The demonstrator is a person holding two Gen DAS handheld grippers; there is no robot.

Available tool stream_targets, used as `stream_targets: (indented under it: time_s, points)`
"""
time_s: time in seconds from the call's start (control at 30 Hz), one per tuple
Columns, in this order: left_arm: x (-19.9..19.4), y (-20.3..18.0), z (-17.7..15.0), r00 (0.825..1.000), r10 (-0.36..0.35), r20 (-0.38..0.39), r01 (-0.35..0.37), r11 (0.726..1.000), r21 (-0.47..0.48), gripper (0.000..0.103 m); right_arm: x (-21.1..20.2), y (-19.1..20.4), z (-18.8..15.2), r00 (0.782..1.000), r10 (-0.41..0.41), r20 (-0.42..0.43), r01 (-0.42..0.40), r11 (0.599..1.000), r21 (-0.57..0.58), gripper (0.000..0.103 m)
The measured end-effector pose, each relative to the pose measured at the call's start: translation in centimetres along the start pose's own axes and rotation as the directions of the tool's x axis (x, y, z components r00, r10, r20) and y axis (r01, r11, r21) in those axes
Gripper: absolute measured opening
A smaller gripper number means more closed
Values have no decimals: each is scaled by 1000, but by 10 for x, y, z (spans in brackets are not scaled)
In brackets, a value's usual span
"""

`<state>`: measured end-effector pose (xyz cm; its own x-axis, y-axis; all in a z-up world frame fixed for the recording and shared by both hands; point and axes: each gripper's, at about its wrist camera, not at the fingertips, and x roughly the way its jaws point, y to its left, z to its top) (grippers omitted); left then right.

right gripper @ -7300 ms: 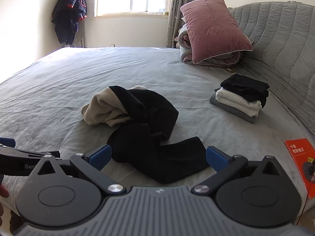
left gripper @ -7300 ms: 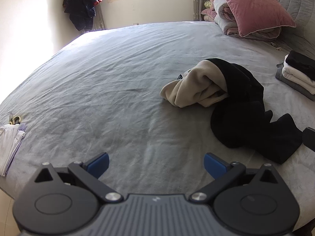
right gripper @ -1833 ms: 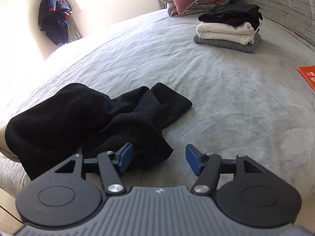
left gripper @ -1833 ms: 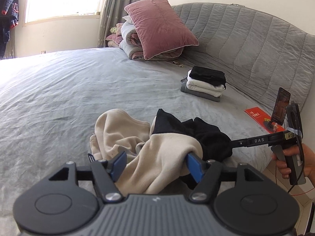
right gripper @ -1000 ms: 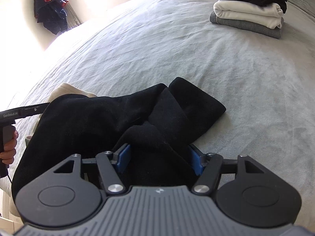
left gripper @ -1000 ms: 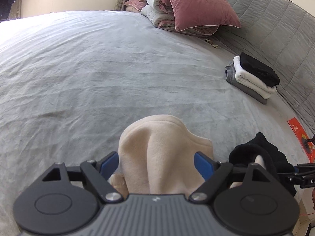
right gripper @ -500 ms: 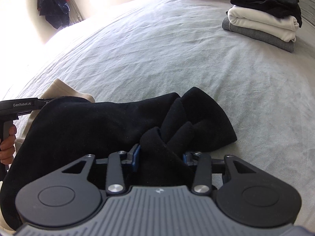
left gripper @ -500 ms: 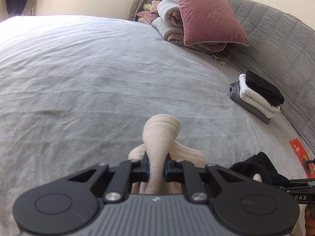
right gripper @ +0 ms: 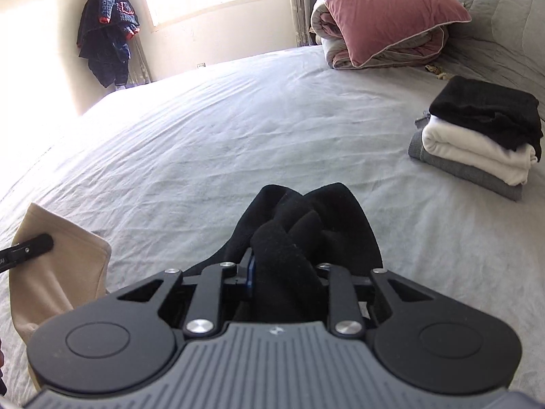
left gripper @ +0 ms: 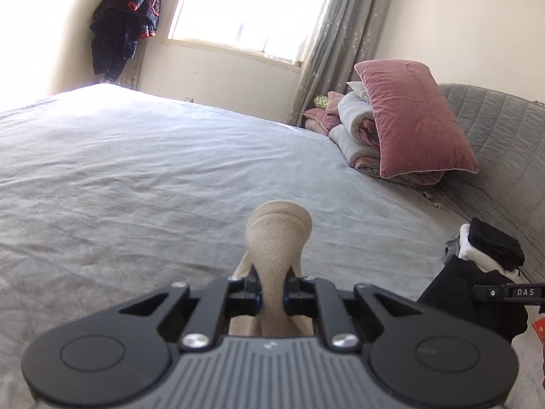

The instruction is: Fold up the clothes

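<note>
Left claw (left gripper: pixel 272 294) clamped on beige garment (left gripper: pixel 277 238), right claw (right gripper: pixel 284 274) pinching black garment (right gripper: pixel 306 225) (both bunched between fingers), grey bed (left gripper: pixel 136 170)

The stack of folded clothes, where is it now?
In the right wrist view the stack of folded clothes lies on the bed, far right, below the pink pillow.

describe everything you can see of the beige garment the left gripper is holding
The beige garment looks like soft, fuzzy fleece, plain with no print. A bunched fold of it is pinched between the closed fingers of the left gripper, and a rounded loop stands up past the fingertips. In the right wrist view it hangs in loose folds with a straight hemmed edge, lifted above the grey bed. Its lower end runs out of frame, so whether it touches the bed or the black garment cannot be told.
</note>
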<state>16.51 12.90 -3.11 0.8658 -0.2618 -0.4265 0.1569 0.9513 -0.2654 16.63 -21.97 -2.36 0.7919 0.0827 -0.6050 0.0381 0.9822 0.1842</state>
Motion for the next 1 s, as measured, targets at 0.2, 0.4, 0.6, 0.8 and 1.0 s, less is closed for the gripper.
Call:
stream_targets:
  time_s: [0.2,0.4,0.6,0.8,1.0]
  points:
    - [-25,32,8,993,93,76,-88,994,-67,10,26,28,44,998,-1,64,4,999,-54,24]
    - [-46,63,0,973,203,107,-188,973,-138,10,58,55,79,994,30,103,-21,997,-81,24]
    - [-46,84,-14,958,278,72,-261,947,-188,10,94,76,95,993,54,108,-44,994,-98,24]
    - [-44,103,-29,938,345,24,-330,916,-229,10,130,94,90,995,76,65,-70,994,-87,24]
    - [-34,114,-35,938,345,-42,-346,916,-201,13,157,107,73,997,74,-13,-75,992,-105,30]
